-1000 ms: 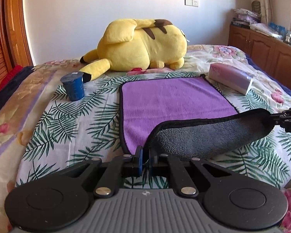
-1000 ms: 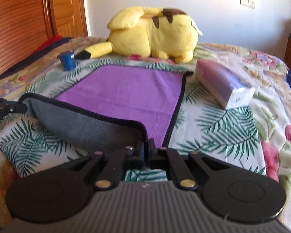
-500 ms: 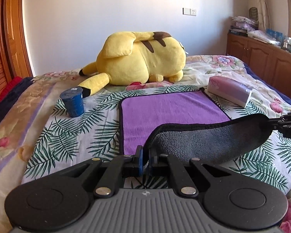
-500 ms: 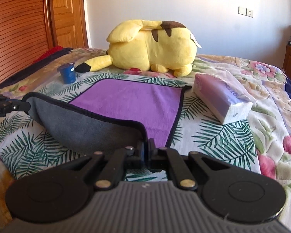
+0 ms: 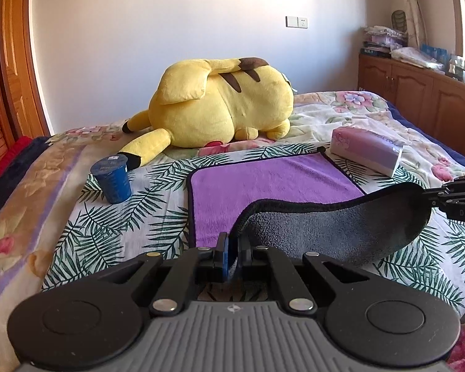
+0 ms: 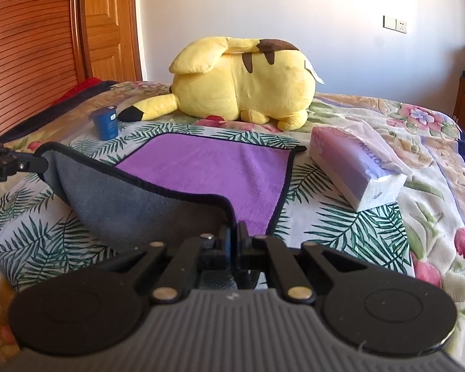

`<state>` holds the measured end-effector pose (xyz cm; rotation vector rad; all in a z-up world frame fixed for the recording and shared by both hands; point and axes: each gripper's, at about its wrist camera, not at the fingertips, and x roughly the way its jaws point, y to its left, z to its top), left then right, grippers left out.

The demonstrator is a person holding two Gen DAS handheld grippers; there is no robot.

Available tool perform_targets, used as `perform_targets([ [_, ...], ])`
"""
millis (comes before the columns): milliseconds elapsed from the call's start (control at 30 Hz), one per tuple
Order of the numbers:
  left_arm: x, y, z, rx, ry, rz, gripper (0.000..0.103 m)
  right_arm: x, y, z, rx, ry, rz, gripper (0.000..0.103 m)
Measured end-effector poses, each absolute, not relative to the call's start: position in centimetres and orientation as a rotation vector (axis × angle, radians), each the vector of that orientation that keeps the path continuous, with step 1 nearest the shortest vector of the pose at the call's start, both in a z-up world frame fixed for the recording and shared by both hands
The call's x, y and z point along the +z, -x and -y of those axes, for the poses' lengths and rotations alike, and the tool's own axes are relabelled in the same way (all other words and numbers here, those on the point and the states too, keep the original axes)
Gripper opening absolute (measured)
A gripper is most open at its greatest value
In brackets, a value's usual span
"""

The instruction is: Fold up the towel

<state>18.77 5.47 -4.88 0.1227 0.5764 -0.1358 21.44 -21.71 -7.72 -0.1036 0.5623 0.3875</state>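
Observation:
A purple towel [image 5: 263, 183] with a grey underside and black trim lies on the bed; it also shows in the right wrist view [image 6: 220, 167]. Its near edge is lifted, so the grey underside [image 5: 334, 229] faces me. My left gripper [image 5: 232, 248] is shut on the towel's near left corner. My right gripper [image 6: 234, 238] is shut on the near right corner. Each gripper shows in the other's view, the right gripper [image 5: 449, 200] at the right edge and the left gripper [image 6: 12, 164] at the left edge, holding the towel's edge stretched between them above the bed.
A yellow plush toy [image 5: 220, 105] lies beyond the towel. A blue cup [image 5: 111, 179] stands left of the towel. A tissue pack [image 5: 369, 152] lies at its far right corner. Wooden cabinets [image 5: 418, 93] stand along the right wall, a wooden door [image 6: 108, 31] at the left.
Both grippers have lifted the towel's near edge higher and carried it forward toward the far edge. Less purple surface shows than before.

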Motion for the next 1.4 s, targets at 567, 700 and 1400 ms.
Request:
perform_targets([
  [567,-5.8,-20.8,-5.6,-0.128,-0.155,-0.601,0.005,-8.3,-23.1,21.7,0.387,0.123,-0.560,0.004],
  [700,-5.6,-21.3,-5.6,-0.125,-0.155,-0.596,0.005,-8.4,-23.6,21.6,0.383,0.132,-0.552,0.004],
  [1400,-5.2,-23.9,-5.5,-0.125,-0.182,-0.544,0.005,-7.4,-26.4,21.5,0.392,0.129,-0.490,0.004],
])
